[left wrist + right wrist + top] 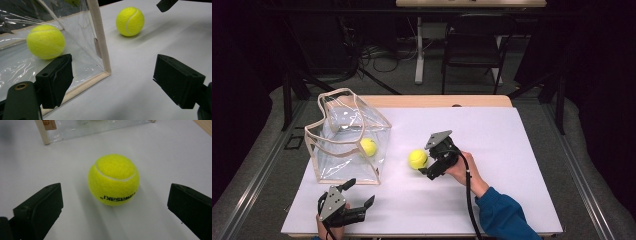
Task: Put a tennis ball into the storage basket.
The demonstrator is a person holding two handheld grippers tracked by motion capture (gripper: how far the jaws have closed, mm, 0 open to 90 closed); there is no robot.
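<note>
Right tool (pixel 426 161) wide, just beside tennis ball (pixel 417 159); left tool (pixel 360 193) wide

one ball (pixel 368 146) in bag (pixel 332 150), another (pixel 417 159) right

Right hand-held gripper (pixel 428 161) jaws stood wide apart; tennis ball (pixel 113 180) lay on the bench (pixel 492 150) ahead of them, bare white surface on both its sides, jaws touching nothing. Bench to the right of and behind the ball lay open. Clear bag (pixel 347 137), standing upright to the ball's left, was the one obstacle, with an open strip of bench between ball and bag wall. Left hand-held gripper (pixel 358 195) jaws also stood apart, just in front of the bag's near corner edge (pixel 100 42); a second ball (pixel 45 41) sat behind the clear wall, closed off from that side.
</note>
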